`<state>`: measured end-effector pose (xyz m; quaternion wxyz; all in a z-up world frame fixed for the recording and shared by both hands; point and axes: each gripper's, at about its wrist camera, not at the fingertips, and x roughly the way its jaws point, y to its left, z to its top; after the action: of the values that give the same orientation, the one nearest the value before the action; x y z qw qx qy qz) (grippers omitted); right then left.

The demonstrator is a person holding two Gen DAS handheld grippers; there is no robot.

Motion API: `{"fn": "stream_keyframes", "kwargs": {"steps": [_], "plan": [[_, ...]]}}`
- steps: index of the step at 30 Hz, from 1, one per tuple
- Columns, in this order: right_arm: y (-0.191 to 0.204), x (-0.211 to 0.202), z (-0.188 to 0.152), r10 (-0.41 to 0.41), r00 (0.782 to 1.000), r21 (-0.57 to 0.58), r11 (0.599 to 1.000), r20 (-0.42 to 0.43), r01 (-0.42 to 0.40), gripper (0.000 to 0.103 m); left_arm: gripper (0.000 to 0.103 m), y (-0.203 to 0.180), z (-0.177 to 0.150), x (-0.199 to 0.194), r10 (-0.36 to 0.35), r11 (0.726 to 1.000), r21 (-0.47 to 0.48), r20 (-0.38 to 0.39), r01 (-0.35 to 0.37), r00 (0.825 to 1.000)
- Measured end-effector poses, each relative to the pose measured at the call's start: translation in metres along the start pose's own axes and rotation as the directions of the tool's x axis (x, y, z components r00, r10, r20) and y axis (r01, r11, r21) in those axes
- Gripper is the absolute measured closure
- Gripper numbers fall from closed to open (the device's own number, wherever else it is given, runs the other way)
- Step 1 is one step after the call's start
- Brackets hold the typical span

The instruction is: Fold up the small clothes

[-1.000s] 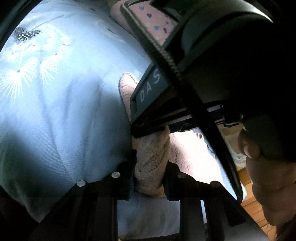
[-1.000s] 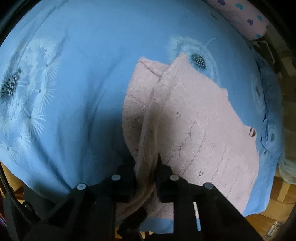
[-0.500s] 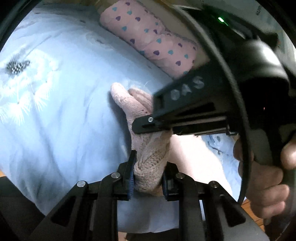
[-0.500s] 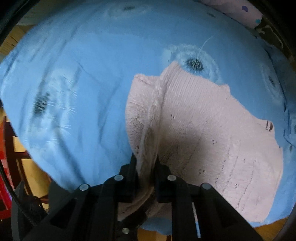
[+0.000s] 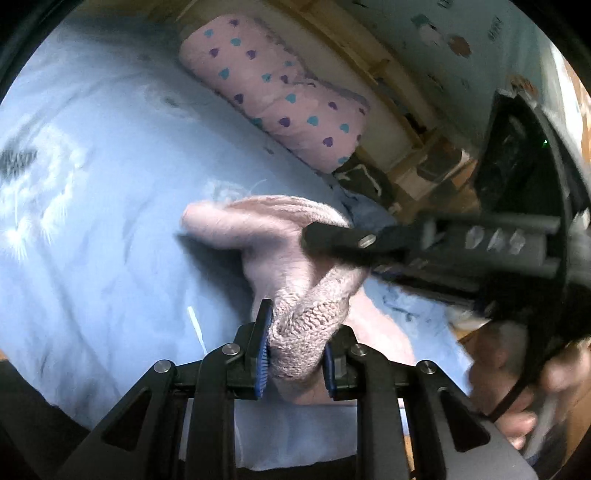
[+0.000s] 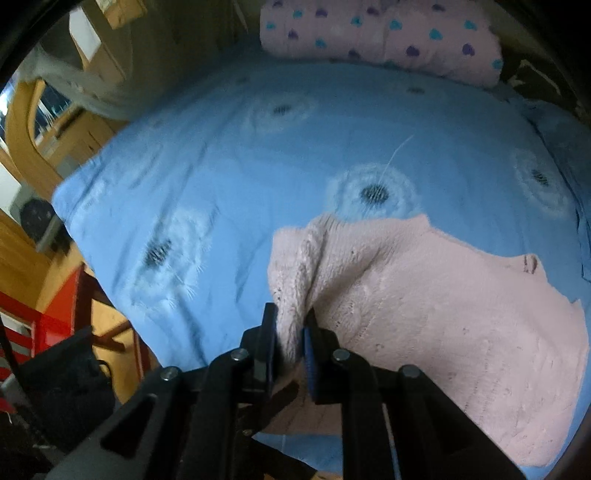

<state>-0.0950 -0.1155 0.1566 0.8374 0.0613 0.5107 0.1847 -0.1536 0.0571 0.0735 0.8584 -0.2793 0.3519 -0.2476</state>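
Note:
A pink knitted sweater (image 6: 443, 314) lies on a light blue bedcover (image 6: 258, 166) printed with dandelions. My left gripper (image 5: 295, 332) is shut on a thick bunched fold of the sweater (image 5: 258, 229), lifted off the cover. My right gripper (image 6: 290, 325) pinches a raised ridge of the same sweater, its jaws closing tight on the knit. In the left wrist view the right gripper (image 5: 314, 236) reaches in from the right, level with the fabric, a hand (image 5: 517, 369) holding its grip. The rest of the sweater spreads flat to the right.
A pink pillow with heart prints (image 5: 280, 96) (image 6: 369, 33) lies at the far edge of the bed against a wooden frame (image 5: 369, 48). Left of the bed are wooden floor and a red object (image 6: 48, 325). A white tag (image 5: 195, 325) lies on the cover.
Both grippers have risen with the sweater in them. The right one swung upward and tipped, so more of the bed, pillow and room shows. The sweater's edge is drawn up into a ridge.

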Motion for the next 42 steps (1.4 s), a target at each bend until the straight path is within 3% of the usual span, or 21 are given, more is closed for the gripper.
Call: {"fn": "stream_keyframes", "kwargs": {"steps": [3,8,10,12,13,15,18,21,22,23,27,29,31,33,34,37,38,41,42], "plan": [[0.002,-0.004,-0.008,0.031,0.999,0.003,1.000,0.028,-0.031,0.094,0.101,-0.007,0.001,0.004,0.014,0.999,0.031,-0.011,-0.014,1.000],[-0.001,0.006,-0.010,0.010,0.999,0.022,1.000,0.053,-0.011,0.094,0.102,-0.008,0.005,0.009,0.027,0.998,0.055,-0.011,-0.026,1.000],[-0.010,0.010,-0.006,0.009,0.999,0.078,0.997,0.048,-0.013,0.083,0.102,-0.005,0.000,0.006,0.027,0.998,0.049,-0.013,-0.026,1.000],[-0.015,0.019,-0.001,-0.020,1.000,0.103,0.994,0.022,0.018,0.052,0.102,0.000,-0.004,0.006,0.015,0.999,0.034,-0.017,-0.015,1.000],[-0.019,0.023,0.004,-0.038,0.999,0.111,0.993,0.001,0.038,0.045,0.102,0.004,-0.005,0.005,0.008,1.000,0.021,-0.015,-0.007,1.000],[-0.021,0.031,0.008,-0.050,0.998,0.107,0.993,-0.036,0.054,0.027,0.102,0.017,-0.009,0.005,-0.009,0.999,-0.036,-0.009,0.009,1.000],[-0.014,0.043,0.011,-0.066,0.993,0.065,0.995,-0.094,0.072,0.026,0.101,0.050,-0.017,0.004,-0.031,0.977,-0.213,-0.004,0.029,1.000],[-0.002,0.062,0.015,-0.086,0.982,0.029,0.995,-0.166,0.092,0.026,0.101,0.083,-0.037,0.006,-0.092,0.894,-0.440,-0.013,0.077,0.996],[0.002,0.071,0.018,-0.093,0.978,0.015,0.995,-0.187,0.097,0.026,0.101,0.086,-0.044,0.009,-0.117,0.878,-0.470,-0.025,0.092,0.993],[0.006,0.080,0.020,-0.104,0.973,-0.003,0.994,-0.207,0.106,0.026,0.101,0.083,-0.046,0.009,-0.124,0.882,-0.462,-0.032,0.095,0.992],[0.014,0.123,0.039,-0.204,0.939,-0.065,0.979,-0.278,0.193,0.027,0.101,0.069,-0.045,0.010,-0.146,0.914,-0.390,-0.047,0.116,0.988],[0.019,0.137,0.050,-0.240,0.924,-0.109,0.970,-0.297,0.217,0.027,0.101,0.073,-0.044,0.012,-0.149,0.911,-0.396,-0.052,0.116,0.987],[0.032,0.153,0.058,-0.311,0.894,-0.200,0.946,-0.324,0.257,0.027,0.101,0.079,-0.045,0.014,-0.162,0.899,-0.421,-0.059,0.123,0.985],[0.053,0.160,0.057,-0.384,0.868,-0.318,0.904,-0.315,0.285,0.028,0.101,0.082,-0.043,0.015,-0.176,0.896,-0.424,-0.063,0.133,0.982],[0.062,0.161,0.055,-0.392,0.868,-0.364,0.890,-0.306,0.274,0.027,0.101,0.082,-0.041,0.018,-0.177,0.898,-0.419,-0.065,0.134,0.982],[0.093,0.168,0.036,-0.461,0.848,-0.525,0.805,-0.262,0.275,0.015,0.101,0.079,-0.036,0.021,-0.178,0.907,-0.399,-0.073,0.135,0.981],[0.096,0.173,0.031,-0.502,0.829,-0.547,0.778,-0.248,0.308,0.014,0.101,0.079,-0.036,0.022,-0.179,0.908,-0.398,-0.075,0.135,0.981],[0.087,0.191,0.027,-0.656,0.726,-0.529,0.698,-0.204,0.482,0.014,0.101,0.077,-0.031,0.024,-0.182,0.907,-0.399,-0.076,0.137,0.980],[0.077,0.195,0.029,-0.676,0.706,-0.484,0.700,-0.211,0.526,0.014,0.101,0.077,-0.030,0.024,-0.184,0.906,-0.400,-0.075,0.139,0.980]]}}
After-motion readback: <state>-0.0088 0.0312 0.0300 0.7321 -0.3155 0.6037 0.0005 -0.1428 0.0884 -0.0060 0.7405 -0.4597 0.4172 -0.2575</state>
